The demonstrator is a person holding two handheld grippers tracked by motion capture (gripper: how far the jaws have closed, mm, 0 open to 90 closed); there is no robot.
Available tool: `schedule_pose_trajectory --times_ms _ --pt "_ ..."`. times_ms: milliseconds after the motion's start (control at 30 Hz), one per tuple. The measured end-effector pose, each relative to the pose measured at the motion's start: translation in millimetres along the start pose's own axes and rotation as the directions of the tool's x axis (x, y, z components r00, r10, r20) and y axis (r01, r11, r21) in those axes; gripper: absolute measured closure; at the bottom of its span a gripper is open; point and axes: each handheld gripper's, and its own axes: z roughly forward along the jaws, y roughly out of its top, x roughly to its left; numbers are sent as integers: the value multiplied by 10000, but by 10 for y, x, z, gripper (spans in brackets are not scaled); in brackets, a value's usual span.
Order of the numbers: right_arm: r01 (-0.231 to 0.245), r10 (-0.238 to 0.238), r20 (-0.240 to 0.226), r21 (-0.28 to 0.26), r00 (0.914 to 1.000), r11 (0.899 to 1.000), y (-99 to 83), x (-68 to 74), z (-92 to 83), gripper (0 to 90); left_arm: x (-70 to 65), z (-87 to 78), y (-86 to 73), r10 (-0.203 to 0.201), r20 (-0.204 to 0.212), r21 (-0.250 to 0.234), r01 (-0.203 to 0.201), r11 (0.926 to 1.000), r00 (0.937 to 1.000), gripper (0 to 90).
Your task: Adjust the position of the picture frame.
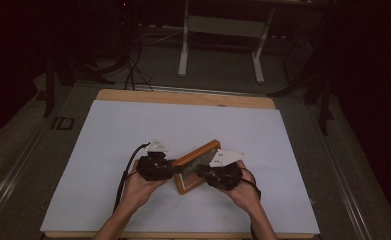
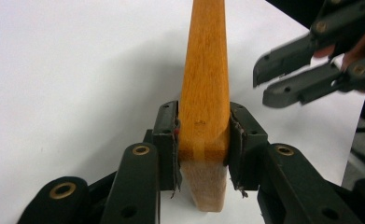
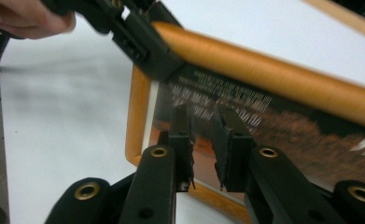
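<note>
Our left tongs [image 2: 203, 140] are clamped on the wooden frame [image 2: 204, 93]: in the left gripper view both pads press against the two faces of its orange-brown rail, which rises edge-on between them. No other thing sits in that grip. Our right tongs [image 3: 203, 144] stand slightly parted with nothing between the pads; in the right gripper view they point at the dark printed face inside the frame [image 3: 264, 79], close to it, though we cannot tell whether they touch it. That view also shows the left tongs [image 3: 143, 46] gripping the frame's top rail near a corner, with the person's fingers [image 3: 26, 18] behind them.

From the high view, the left tongs [image 1: 170, 167] and right tongs [image 1: 203, 171] meet at the frame [image 1: 198, 165] from either side. The frame sits tilted, one long edge raised in the left grip, in the near middle of the white sheet [image 1: 133, 130] that covers the desk [image 1: 183, 96]. The desk's wooden edge shows along the far side. Beyond it are a grey floor [image 1: 223, 75] and the white legs of another table [image 1: 185, 45]
</note>
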Motion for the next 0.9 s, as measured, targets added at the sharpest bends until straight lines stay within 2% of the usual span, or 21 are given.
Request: schedule_pose_trajectory --times_ms 133,200,333,400,467,567,600,633,667,700,733,833,900 --pt "137 -132 192 -279 9997 9995 41 -34 -172 736 -56 -9 101 688 19 110 -689 9976 9976 691" --pt "255 -244 304 -373 9992 9990 66 -62 -253 716 -94 -27 160 1165 52 96 -1165 9931 9932 694" --pt "333 -310 473 -488 9984 9983 118 -140 -369 639 -154 -132 316 2037 245 127 -2041 9789 9787 698" --pt "378 -355 489 -462 9982 9982 144 -169 -394 582 -162 -192 393 2294 325 155 -2299 9731 9728 698" --pt "438 -420 348 -522 9985 9977 168 -192 -398 538 -167 -239 460 2671 524 295 -2688 9627 9623 698" --pt "533 -520 213 -624 9984 9966 210 -219 -371 466 -161 -279 533 3140 1035 568 -3208 9454 9438 697" --pt "561 -554 118 -649 9984 9963 225 -230 -351 445 -160 -279 543 3198 1190 569 -3280 9430 9400 696" --pt "561 -554 118 -649 9984 9963 225 -230 -351 445 -160 -279 543 3198 1190 569 -3280 9430 9400 696" --pt "603 -602 30 -667 9982 9959 236 -239 -333 422 -159 -272 563 3491 1495 581 -3607 9309 9251 696" --pt "847 -868 -347 -577 9956 9947 274 -256 -257 376 -156 -266 566 3547 1554 526 -3663 9290 9220 695" --pt "926 -950 -491 -485 9943 9945 289 -260 -225 369 -145 -261 568 3564 1590 477 -3678 9287 9207 695" --pt "1237 -1259 -959 -285 9874 9919 321 -269 -152 393 -107 -247 571 3471 1665 305 -3566 9337 9229 694" --pt "1385 -1401 -1019 -227 9849 9901 330 -283 -132 417 -99 -244 561 3429 1641 216 -3509 9361 9249 693"
